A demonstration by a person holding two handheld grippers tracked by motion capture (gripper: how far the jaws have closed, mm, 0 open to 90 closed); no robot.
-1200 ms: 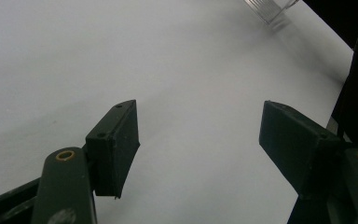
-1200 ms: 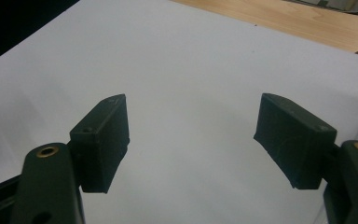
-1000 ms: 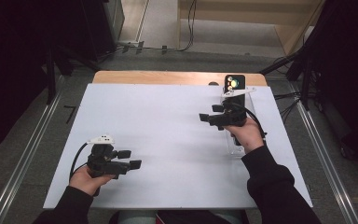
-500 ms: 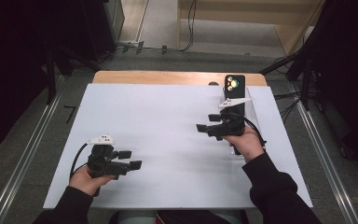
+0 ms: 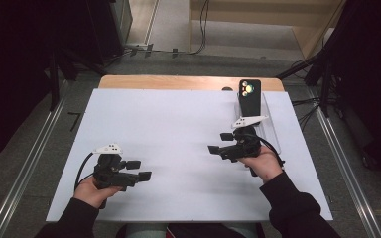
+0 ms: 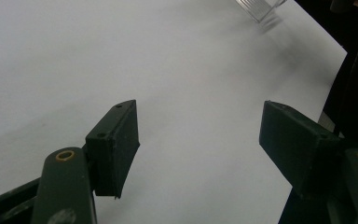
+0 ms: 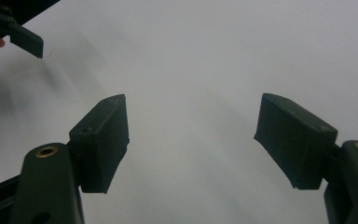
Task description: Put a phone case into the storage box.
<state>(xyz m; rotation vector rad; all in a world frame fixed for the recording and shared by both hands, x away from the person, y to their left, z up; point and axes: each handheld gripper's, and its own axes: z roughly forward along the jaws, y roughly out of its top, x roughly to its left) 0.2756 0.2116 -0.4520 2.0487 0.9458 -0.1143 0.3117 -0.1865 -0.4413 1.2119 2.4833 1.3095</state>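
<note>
A black phone (image 5: 249, 96) stands upright in a clear holder (image 5: 271, 124) at the far right of the white table (image 5: 178, 124). My right gripper (image 5: 220, 142) hovers just near of the holder, pointing left, with its jaws apart and nothing between them (image 7: 191, 135). Held at the near left, my left gripper (image 5: 140, 169) points right, and its jaws are also apart and empty (image 6: 198, 140). A corner of the clear holder (image 6: 261, 7) is visible in the left gripper view. The left gripper (image 7: 14, 35) shows far off in the right gripper view.
A wooden strip (image 5: 188, 82) runs along the table's far edge. Metal rails (image 5: 347, 163) line the floor on both sides, and cables (image 5: 307, 106) lie beyond the right edge. A cable (image 5: 82, 168) trails from the left gripper.
The right hand has drawn back from the phone holder toward the near side and slightly left. The left hand has kept still.
</note>
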